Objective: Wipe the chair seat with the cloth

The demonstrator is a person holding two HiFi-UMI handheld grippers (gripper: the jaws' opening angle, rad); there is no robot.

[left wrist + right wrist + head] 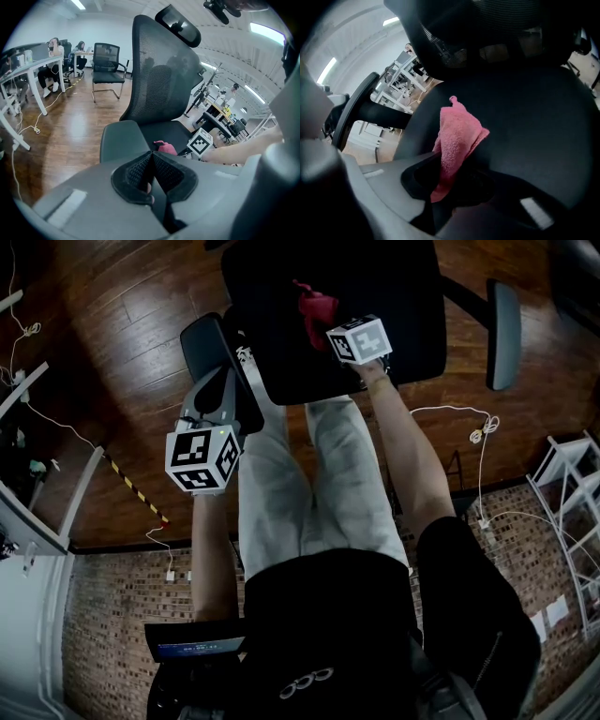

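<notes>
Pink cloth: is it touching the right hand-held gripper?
Touching. The right gripper view shows the pink cloth pinched between the jaws of the right hand-held gripper.

Your cloth [457, 136] is pink against the black chair seat [534, 126], and the backrest [159, 79] is black mesh. The marker cubes [202, 458] are white with black square patterns. The floor [122, 324] is brown wood planking, with a yellow-and-black striped tape [136, 488] on it.

No readable text anywhere
</notes>
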